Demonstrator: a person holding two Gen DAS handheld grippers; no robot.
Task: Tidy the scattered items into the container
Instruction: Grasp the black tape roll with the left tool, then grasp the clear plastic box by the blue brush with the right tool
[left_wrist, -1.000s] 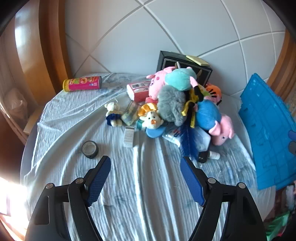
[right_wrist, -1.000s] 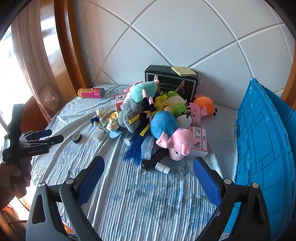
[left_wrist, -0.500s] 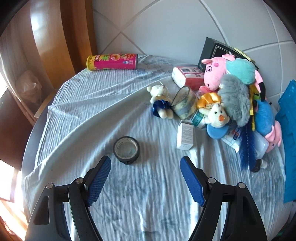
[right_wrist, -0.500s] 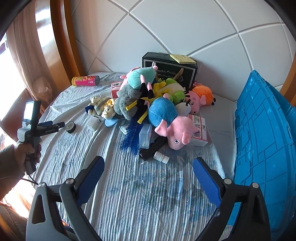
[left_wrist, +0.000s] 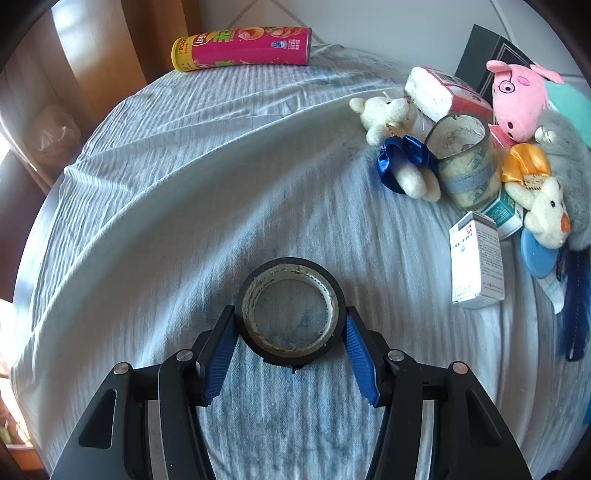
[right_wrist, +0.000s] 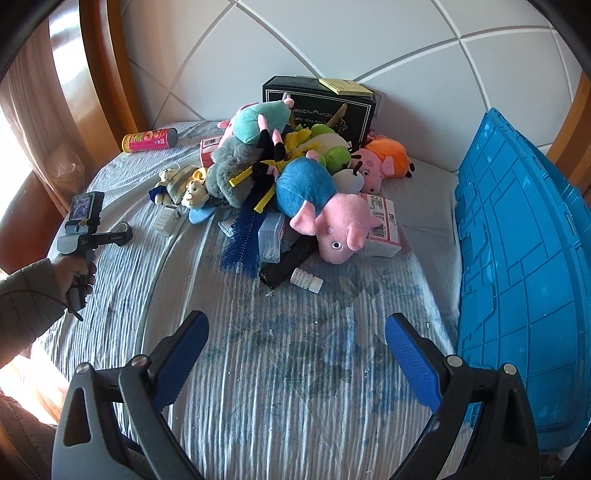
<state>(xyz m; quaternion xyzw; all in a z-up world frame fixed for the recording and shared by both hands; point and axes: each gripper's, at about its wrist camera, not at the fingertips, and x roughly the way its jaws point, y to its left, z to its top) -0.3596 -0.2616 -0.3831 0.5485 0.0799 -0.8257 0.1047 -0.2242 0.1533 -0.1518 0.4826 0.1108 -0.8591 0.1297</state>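
Your left gripper has just been closing, now pinching the tape roll between its fingers; next, lift it toward the blue container; right gripper spread, empty.

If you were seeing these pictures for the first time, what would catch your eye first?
The black tape roll lying flat on the blue striped cloth, framed by the left gripper, whose jaws have just been closing against its sides. Next, the heap of plush toys led by a blue-shirted pink pig mid-table, and the big blue crate at the right edge.

Tape roll left of toy pile — crate right.
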